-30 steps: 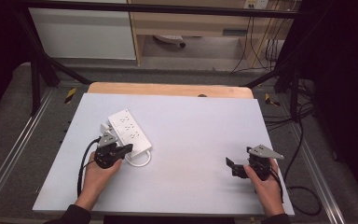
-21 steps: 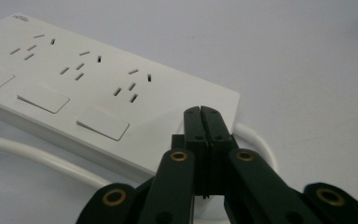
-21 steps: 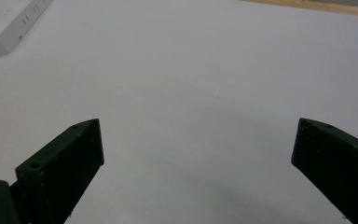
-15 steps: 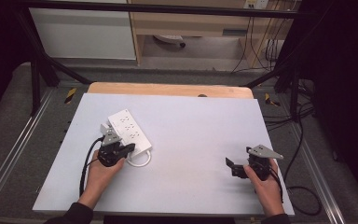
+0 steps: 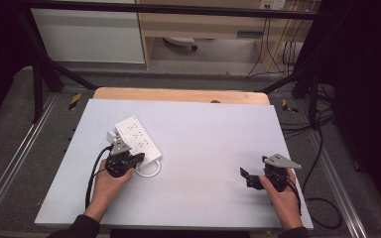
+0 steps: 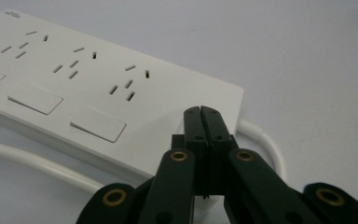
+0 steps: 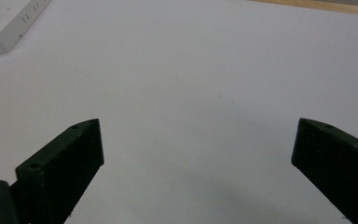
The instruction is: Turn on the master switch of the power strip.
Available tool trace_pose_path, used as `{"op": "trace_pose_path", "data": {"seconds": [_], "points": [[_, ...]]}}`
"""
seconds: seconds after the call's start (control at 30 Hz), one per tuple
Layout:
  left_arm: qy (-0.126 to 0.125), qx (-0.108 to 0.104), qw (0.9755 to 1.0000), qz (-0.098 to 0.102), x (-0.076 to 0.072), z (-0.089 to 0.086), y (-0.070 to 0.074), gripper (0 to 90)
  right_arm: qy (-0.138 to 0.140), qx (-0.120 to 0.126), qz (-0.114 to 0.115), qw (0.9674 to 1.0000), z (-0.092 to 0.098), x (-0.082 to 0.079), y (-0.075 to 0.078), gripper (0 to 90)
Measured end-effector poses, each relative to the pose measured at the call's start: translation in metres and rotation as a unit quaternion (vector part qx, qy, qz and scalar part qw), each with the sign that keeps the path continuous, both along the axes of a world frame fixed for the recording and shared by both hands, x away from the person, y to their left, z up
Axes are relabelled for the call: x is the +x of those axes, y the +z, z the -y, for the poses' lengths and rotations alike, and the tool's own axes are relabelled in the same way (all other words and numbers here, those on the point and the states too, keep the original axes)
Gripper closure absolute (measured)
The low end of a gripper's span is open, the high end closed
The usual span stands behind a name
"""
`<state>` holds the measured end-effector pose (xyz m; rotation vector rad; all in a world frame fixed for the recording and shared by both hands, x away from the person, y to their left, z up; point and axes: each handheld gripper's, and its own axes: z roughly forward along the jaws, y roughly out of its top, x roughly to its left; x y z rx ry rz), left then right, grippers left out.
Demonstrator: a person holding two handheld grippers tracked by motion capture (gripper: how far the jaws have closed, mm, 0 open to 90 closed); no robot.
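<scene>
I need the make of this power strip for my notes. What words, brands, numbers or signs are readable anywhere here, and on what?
No text can be read here.
Power strip: a small grey mark at its far corner, probably a brand, too small and blurred to read.
Rocker switches: blank.
Yellow-and-black striped patches on the floor: warning stripes, no lettering.
Grippers and table: no markings visible.

One camera looked down from above on the worktop (image 5: 218, 134). Two rode low on the tongs. All shared the white power strip (image 5: 138, 140).
</scene>
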<state>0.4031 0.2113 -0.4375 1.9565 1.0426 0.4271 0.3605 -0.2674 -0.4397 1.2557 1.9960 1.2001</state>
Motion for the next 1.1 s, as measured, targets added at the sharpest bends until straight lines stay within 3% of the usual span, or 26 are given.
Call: {"op": "trace_pose_path", "data": {"seconds": [1.1], "points": [[-0.003,0.012,0.9999,-0.001,0.0024,0.0023,-0.0001,90.0,0.0,0.0,-0.002,1.0,-0.0007,-0.0004,0.0002,2.6]]}}
